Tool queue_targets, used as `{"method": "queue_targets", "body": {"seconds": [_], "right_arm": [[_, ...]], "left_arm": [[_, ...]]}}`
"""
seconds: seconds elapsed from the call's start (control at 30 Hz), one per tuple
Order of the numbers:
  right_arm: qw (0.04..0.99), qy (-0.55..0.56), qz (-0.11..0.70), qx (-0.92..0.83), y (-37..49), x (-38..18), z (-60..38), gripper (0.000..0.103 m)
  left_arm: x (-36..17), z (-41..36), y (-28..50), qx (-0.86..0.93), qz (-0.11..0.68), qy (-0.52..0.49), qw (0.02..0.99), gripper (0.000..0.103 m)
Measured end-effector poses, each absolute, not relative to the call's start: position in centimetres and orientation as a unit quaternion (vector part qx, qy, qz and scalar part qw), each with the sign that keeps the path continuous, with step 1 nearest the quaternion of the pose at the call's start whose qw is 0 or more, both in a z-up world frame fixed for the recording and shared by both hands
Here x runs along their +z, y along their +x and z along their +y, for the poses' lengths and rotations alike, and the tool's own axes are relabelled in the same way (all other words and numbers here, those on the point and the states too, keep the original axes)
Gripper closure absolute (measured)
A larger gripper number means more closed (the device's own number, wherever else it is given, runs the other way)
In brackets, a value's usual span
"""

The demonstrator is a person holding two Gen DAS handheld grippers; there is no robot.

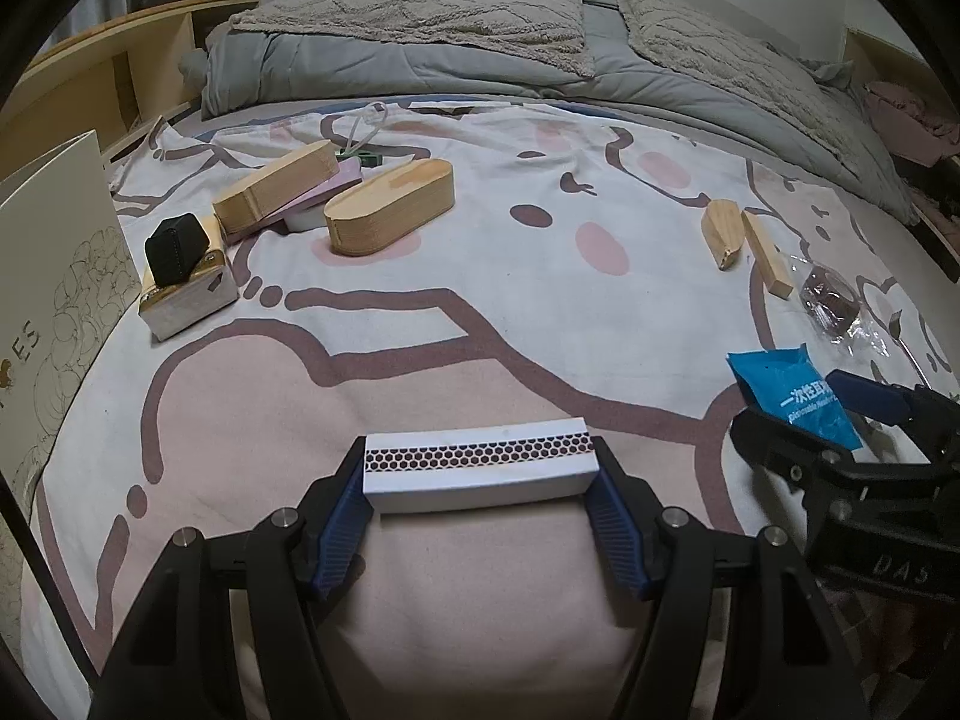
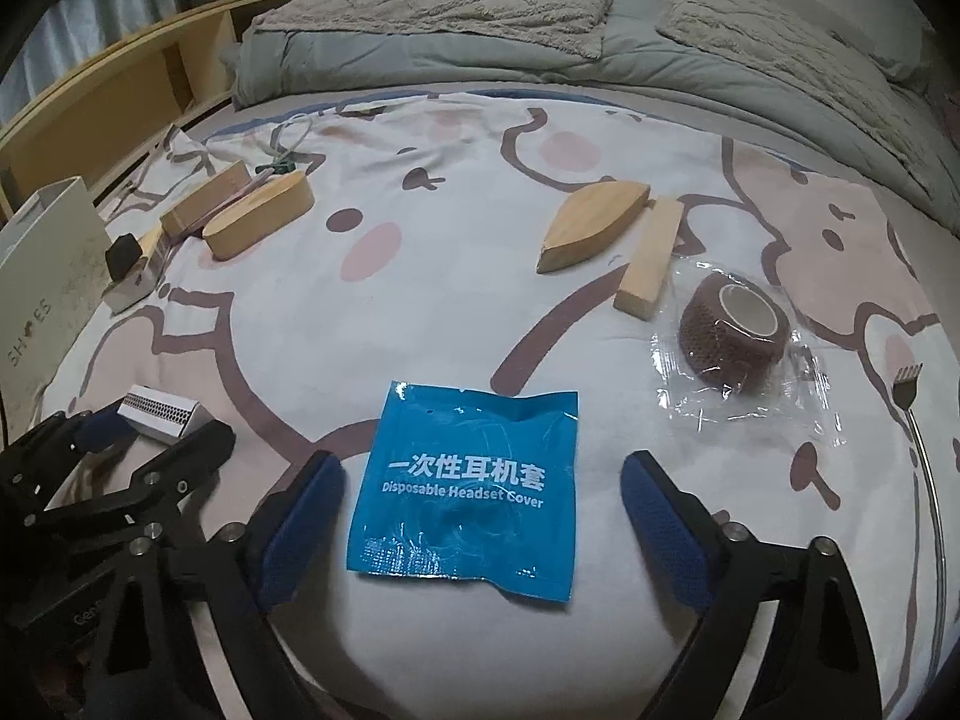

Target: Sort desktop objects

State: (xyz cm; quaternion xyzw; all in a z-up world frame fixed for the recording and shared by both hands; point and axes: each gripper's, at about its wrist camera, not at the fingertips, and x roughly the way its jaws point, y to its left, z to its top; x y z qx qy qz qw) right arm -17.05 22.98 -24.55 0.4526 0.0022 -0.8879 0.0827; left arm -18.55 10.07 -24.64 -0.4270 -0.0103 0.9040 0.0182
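The left gripper [image 1: 480, 495] pinches a white matchbox [image 1: 480, 471] endwise, one blue pad on each short end, above the cartoon bedsheet [image 1: 456, 348]. The right gripper [image 2: 480, 516] stands spread around the blue headset-cover packet [image 2: 468, 486], which lies flat between its fingers [image 2: 300, 528], touching neither. The matchbox sits left of the packet.

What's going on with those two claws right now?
Left claw clamps matchbox. Right claw open, straddling blue packet. Nothing in the way.
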Motion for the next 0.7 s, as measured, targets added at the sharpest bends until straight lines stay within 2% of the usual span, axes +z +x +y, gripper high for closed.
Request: {"method": "queue_targets", "body": {"seconds": [0.07,0.17,0.2,0.4,0.7], "right_arm": [[0.082,0.452,-0.005,-0.888,-17.1,-24.6,23.2,0.020],[0.075,0.443,-0.002,-0.893,-16.9,-24.5,23.1,0.038],[0.075,0.440,-0.001,-0.895,-16.8,-24.4,23.1,0.039],[0.083,0.431,-0.007,-0.898,-16.3,-24.1,23.3,0.044],[0.092,0.414,-0.009,-0.906,-15.3,-22.9,23.3,0.045]], "left_arm": [[-24.6,10.1,-18.5,0.904,-0.010,-0.427,0.018,0.036],[-24.6,10.1,-18.5,0.904,-0.011,-0.427,0.018,0.036],[-24.6,10.1,-18.6,0.903,-0.011,-0.428,0.019,0.036],[-24.3,9.9,-18.7,0.902,-0.013,-0.432,0.018,0.036],[-23.5,9.8,-18.4,0.901,-0.023,-0.432,0.021,0.037]]}}
